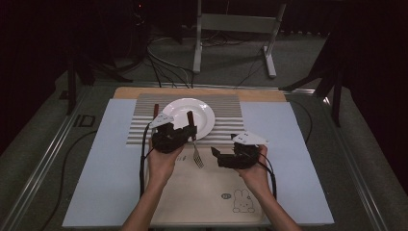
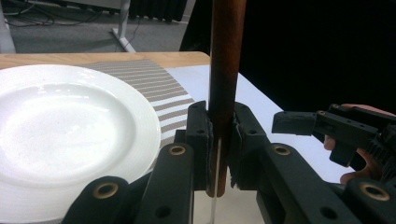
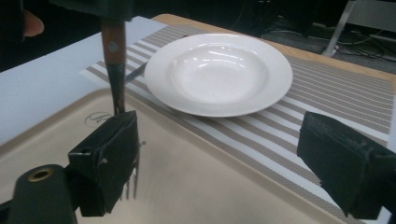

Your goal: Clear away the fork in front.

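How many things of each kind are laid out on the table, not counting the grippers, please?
Plates: 1, white plate
Forks: 1, fork with a wooden handle
Knives: 1, knife left of the plate
Placemats: 1, striped placemat
Trays: 1, beige tray
Total: 5
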Demonstrator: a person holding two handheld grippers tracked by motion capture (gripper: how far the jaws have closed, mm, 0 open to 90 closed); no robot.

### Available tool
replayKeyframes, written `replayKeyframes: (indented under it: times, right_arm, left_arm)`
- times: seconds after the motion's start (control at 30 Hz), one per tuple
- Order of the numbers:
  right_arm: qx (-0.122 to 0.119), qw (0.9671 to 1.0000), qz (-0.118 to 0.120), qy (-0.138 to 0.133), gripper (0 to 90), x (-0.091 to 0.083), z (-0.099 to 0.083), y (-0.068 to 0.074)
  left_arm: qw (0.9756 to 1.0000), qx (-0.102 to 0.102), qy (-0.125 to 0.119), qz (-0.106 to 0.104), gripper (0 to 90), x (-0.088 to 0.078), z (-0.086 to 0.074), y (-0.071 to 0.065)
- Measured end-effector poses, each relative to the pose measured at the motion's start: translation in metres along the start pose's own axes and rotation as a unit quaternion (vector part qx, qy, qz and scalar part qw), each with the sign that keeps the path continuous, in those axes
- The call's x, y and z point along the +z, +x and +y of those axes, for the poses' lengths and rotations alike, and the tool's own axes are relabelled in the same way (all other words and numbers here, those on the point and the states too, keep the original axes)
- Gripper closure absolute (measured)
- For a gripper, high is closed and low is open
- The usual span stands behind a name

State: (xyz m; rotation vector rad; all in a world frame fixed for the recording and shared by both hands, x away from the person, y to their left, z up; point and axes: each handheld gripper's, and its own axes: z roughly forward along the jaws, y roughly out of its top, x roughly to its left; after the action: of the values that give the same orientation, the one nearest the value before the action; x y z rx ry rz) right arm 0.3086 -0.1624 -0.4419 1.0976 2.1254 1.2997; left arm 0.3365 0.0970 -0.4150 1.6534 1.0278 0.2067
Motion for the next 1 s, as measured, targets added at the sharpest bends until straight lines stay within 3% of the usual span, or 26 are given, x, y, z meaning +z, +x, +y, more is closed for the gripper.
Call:
replayKeyframes:
  times: [1.0]
  right_arm:
    - [0.016, 0.9990, -0.040, -0.012, 13.6, -0.035, -0.026, -0.032]
  left_arm:
    - [0.9999, 0.009, 0.010, -0.003, 80.3, -0.019, 0.005, 0.009]
